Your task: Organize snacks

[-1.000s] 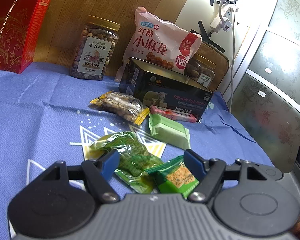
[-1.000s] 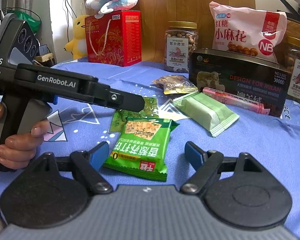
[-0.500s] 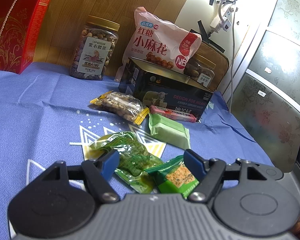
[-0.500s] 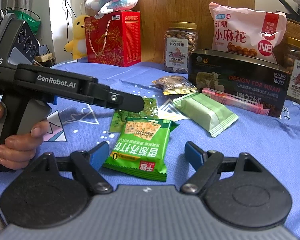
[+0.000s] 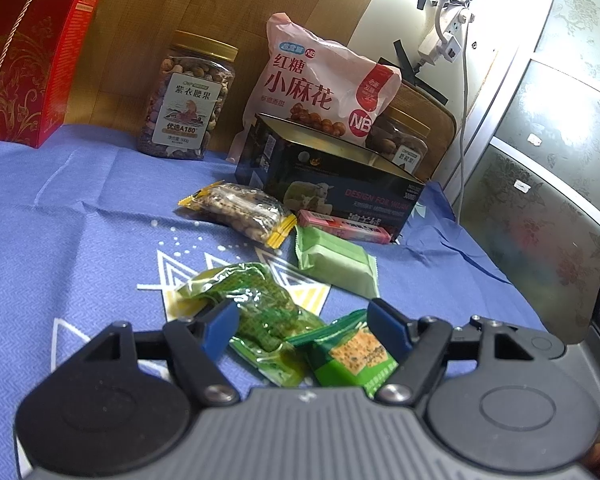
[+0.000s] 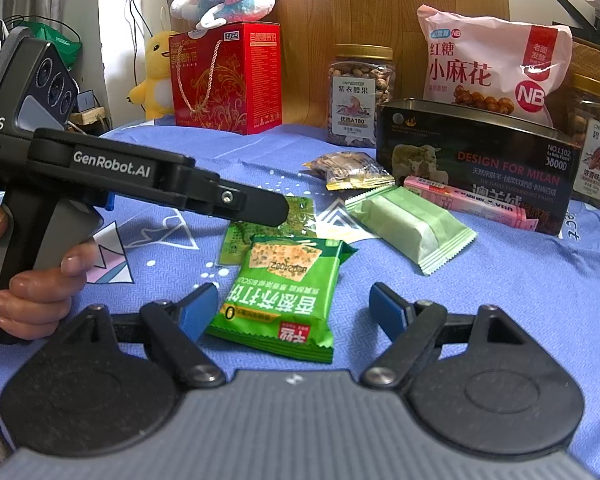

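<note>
Nothing has moved across the last second: both grippers stay parked. Right gripper (image 6: pixel 288 306) spread wide around the green biscuit packet (image 6: pixel 280 292) (not touching); left gripper (image 5: pixel 298 320) equally wide, nearer the crinkled green packet (image 5: pixel 256 304). No pick begun.

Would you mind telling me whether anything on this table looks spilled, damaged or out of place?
Nothing looks spilled or damaged. Five small snack packets, such as the biscuit packet and pale green packet, lie scattered at odd angles before the open tin.
</note>
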Tool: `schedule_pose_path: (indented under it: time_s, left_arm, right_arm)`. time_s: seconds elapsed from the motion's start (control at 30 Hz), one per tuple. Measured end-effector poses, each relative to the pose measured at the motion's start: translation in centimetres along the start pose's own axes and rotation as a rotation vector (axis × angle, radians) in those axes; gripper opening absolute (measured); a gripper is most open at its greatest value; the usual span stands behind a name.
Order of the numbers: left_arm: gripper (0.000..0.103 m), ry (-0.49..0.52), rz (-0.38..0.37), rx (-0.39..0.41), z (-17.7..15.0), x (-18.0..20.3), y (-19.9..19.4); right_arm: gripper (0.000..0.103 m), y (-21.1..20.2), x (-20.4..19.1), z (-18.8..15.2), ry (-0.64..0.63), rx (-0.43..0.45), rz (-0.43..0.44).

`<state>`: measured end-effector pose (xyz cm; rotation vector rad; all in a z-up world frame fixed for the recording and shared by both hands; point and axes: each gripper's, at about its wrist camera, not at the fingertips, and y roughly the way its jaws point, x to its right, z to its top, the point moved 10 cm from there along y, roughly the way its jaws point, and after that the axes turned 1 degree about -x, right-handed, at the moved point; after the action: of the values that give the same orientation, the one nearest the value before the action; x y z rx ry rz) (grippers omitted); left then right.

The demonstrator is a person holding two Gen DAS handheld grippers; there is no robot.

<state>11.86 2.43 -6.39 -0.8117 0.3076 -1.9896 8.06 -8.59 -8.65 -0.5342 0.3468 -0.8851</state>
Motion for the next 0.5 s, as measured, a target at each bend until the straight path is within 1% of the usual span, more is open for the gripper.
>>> schedule_pose_path:
  time_s: [0.33, 0.5]
  left_arm:
    - [0.073, 0.002, -0.006, -0.001, -0.13, 0.20, 0.07]
    - [0.073, 0.003, -0.008, -0.002, -0.15, 0.27, 0.06]
  right_arm:
    - [0.085, 0.03, -0.02, -0.02, 0.000, 0.000, 0.000]
    - [0.083, -0.03, -0.28, 0.03, -0.020, -0.001, 0.002]
